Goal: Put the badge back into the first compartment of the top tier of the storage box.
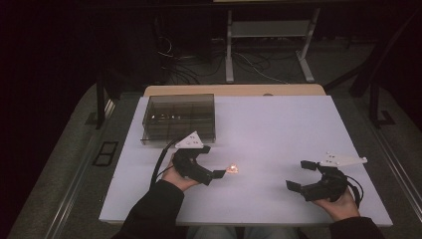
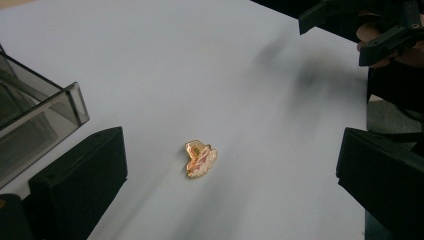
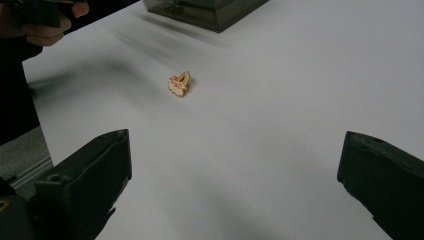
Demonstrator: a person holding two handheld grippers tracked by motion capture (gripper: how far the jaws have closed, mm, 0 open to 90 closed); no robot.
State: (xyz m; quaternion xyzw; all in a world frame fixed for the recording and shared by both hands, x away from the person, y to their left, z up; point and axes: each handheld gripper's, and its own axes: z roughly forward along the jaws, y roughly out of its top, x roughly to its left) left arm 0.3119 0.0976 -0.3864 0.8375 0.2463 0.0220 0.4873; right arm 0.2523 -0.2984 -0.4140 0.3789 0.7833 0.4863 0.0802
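**Left tool closes in on the little pin**

At the far left of the white worktop sits a smoky clear compartment box, probably where small pieces get sorted. In front of it the left tool hangs low with its jaws spread, angled so the small gold-and-pink pin lies flat on the worktop just beyond its tips, lined up between them for a pinch. Farther right, well apart from the pin, the right tool rests near the front edge, jaws also spread and empty, seemingly waiting out of the way.

Both grippers apparently wide open
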